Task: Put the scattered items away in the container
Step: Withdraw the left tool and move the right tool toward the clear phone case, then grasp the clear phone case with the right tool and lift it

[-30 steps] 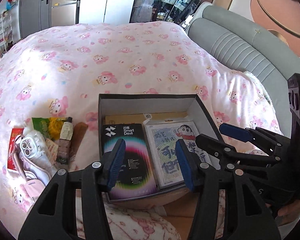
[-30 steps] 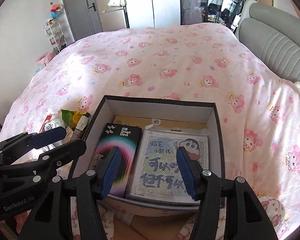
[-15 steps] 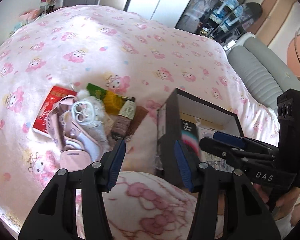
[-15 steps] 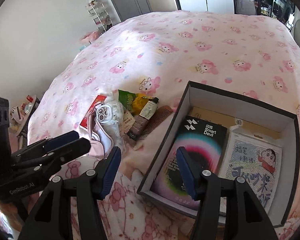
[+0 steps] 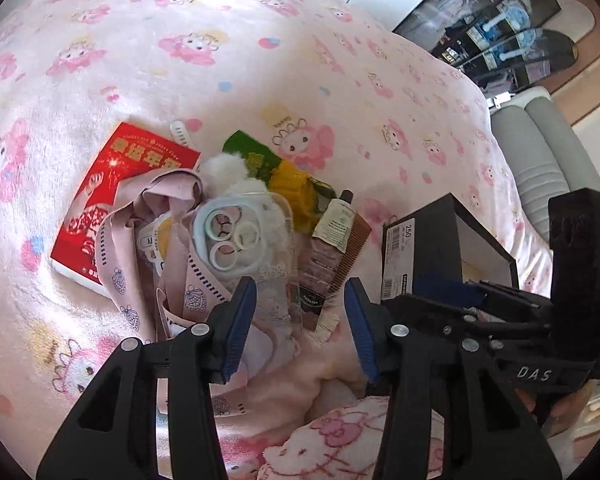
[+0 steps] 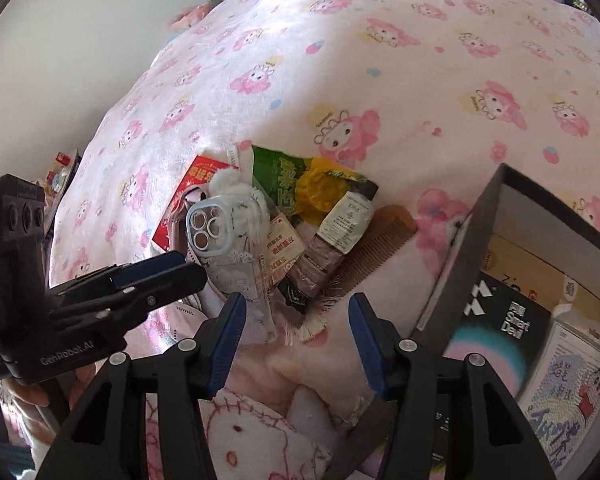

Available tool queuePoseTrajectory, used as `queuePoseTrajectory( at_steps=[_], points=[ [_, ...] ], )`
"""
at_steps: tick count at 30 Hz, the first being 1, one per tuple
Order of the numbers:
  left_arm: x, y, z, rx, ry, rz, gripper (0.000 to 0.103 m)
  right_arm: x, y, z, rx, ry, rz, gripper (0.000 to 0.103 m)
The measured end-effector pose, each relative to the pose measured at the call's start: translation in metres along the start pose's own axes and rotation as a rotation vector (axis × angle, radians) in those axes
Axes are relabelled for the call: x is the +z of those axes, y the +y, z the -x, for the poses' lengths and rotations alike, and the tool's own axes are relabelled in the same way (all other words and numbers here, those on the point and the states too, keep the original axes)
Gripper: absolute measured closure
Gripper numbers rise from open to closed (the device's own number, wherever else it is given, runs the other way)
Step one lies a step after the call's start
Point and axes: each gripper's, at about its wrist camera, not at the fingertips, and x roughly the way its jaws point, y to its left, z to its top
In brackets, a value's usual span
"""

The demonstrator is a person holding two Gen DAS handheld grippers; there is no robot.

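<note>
Both the left gripper point(image 5: 300, 316) and right gripper point(image 6: 296, 328) have empty jaws, just been narrowing, over the clear plastic phone case point(image 5: 244, 248) pile beside the black cardboard box point(image 6: 460, 264).

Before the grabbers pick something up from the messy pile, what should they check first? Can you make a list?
1. Left gripper empty and apart: ok; its jaws have just been closing a little, with nothing pinched.
2. Right gripper empty and apart: ok; it has been closing too.
3. Pile in reach: ok; phone case and brown tube lie just ahead of the fingers.
4. One thing easy to take alone: not ok; case, pink straps, tube and comb overlap.
5. Box open with room: ok; it already holds a black packet and a cartoon card.
6. Grippers clear of each other: cannot tell.
</note>
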Motion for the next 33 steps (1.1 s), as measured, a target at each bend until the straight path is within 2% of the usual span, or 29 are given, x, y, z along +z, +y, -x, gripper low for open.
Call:
queuePoseTrajectory(
  at_steps=[4,5,7,8,9,11,17,20,23,26,27,29,31,32,33],
  points=[
    [-0.006,0.029,-0.019,0.041,0.039,0.044,0.057,0.006,0.008,-0.032,-0.002,0.079,0.025,0.053],
    [-0.009,0.035,-0.021,0.082,0.035,0.048,0.057,0.008,0.01,-0.037,-0.014,0.09,0.034,0.053],
    [-0.013,0.049,-0.019,0.244,0.006,0.062,0.055,0.011,0.014,-0.044,-0.028,0.102,0.054,0.053],
    [-0.013,0.057,-0.016,0.287,-0.009,0.088,0.057,0.012,0.014,-0.046,-0.031,0.105,0.058,0.053],
    [-0.014,0.065,-0.012,0.289,-0.023,0.125,0.058,0.014,0.014,-0.047,-0.03,0.108,0.057,0.053],
    [-0.017,0.074,-0.001,0.206,-0.061,0.172,0.058,0.017,0.013,-0.049,-0.025,0.112,0.053,0.053],
    [-0.017,0.054,-0.001,0.017,-0.112,0.109,0.058,0.029,0.019,-0.072,-0.02,0.173,0.056,0.053],
    [-0.012,0.044,-0.004,0.004,-0.139,0.08,0.058,0.034,0.021,-0.078,-0.05,0.175,0.064,0.053],
    [-0.01,0.047,-0.022,-0.033,-0.092,0.112,0.058,0.035,0.018,-0.079,-0.04,0.174,0.049,0.053],
    [-0.008,0.045,-0.03,-0.059,-0.078,0.111,0.058,0.034,0.018,-0.079,-0.025,0.164,0.048,0.053],
    [-0.008,0.044,-0.029,-0.061,-0.08,0.109,0.059,0.034,0.02,-0.079,-0.018,0.164,0.056,0.056],
    [-0.005,0.039,-0.022,0.008,-0.104,0.1,0.059,0.035,0.025,-0.079,0.014,0.154,0.071,0.066],
    [-0.003,0.037,-0.011,0.145,-0.135,0.103,0.059,0.036,0.028,-0.078,0.02,0.15,0.075,0.066],
    [-0.002,0.037,-0.004,0.176,-0.161,0.101,0.059,0.037,0.029,-0.076,0.009,0.141,0.078,0.066],
    [-0.001,0.039,0.001,0.155,-0.185,0.096,0.059,0.033,0.025,-0.074,0.002,0.132,0.076,0.066]
  ],
)
